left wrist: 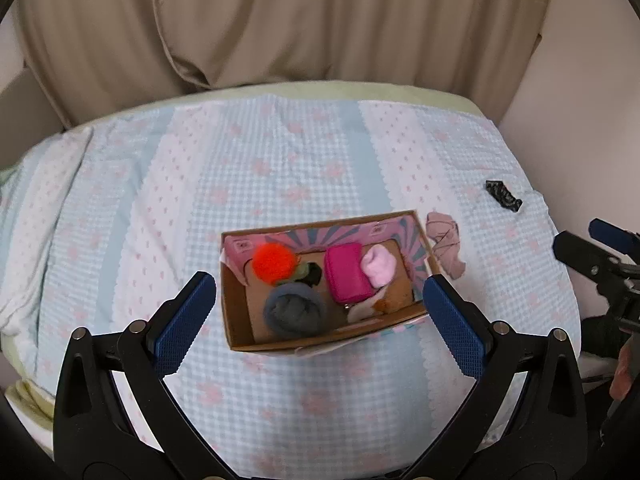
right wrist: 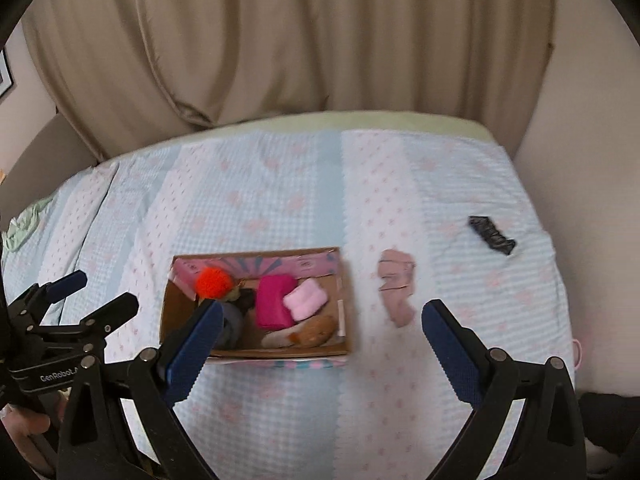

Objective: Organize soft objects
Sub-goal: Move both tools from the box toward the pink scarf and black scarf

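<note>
An open cardboard box [left wrist: 236, 324] [right wrist: 347, 312] sits on the bed. It holds an orange pompom [left wrist: 273, 261] [right wrist: 212, 282], a grey roll [left wrist: 294, 308], a magenta pouch [left wrist: 347, 278] [right wrist: 272, 300], a light pink roll [left wrist: 379, 265] [right wrist: 305, 298] and a brown plush [right wrist: 318, 330]. A dusty pink cloth [left wrist: 445, 246] [right wrist: 396, 286] lies just right of the box. A black patterned piece [left wrist: 503, 195] [right wrist: 491, 234] lies far right. My left gripper [left wrist: 320, 300] is open and empty above the box. My right gripper [right wrist: 320, 328] is open and empty, above the box's right end.
The bed has a blue and pink checked cover [left wrist: 280, 168] [right wrist: 260, 208]. Beige curtains [left wrist: 280, 20] hang behind it and a wall [right wrist: 592, 120] stands at the right. A green cloth [right wrist: 24, 224] lies at the bed's left edge.
</note>
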Available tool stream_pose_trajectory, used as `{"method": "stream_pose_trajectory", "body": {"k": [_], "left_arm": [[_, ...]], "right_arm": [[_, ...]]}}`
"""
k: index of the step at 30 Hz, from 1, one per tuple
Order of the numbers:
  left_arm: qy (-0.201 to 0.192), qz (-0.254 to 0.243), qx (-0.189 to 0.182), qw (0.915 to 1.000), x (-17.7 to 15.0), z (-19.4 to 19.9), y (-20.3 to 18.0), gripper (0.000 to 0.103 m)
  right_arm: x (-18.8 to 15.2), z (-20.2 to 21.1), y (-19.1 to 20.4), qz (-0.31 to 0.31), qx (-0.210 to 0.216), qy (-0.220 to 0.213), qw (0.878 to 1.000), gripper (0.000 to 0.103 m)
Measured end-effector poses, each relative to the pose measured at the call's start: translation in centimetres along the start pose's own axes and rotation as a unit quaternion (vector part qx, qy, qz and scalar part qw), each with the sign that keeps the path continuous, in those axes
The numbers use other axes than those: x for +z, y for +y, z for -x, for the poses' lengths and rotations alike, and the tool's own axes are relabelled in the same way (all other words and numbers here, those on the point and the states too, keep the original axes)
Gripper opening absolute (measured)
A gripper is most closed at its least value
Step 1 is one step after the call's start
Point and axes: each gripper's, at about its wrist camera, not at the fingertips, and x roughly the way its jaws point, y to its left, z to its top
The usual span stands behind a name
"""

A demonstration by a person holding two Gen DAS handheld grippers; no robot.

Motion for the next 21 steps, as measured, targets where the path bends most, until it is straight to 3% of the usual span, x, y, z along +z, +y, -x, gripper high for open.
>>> {"method": "stream_pose_trajectory", "body": {"k": [10, 21], "left_arm": [[-0.026, 0.025, 0.012, 0.9993, -0.3, 2.3, -8.6, 0.103], [-0.017, 0.046, 0.015, 0.9986, -0.3, -3.5, -20.3, 0.103]], "right_arm": [[-0.2, 4.3, -9.1, 0.01, 0.002, -0.048, 0.999, 0.099], [-0.1, 1.1, -20.9, 0.03, 0.009, -0.042, 0.999, 0.099]]}}
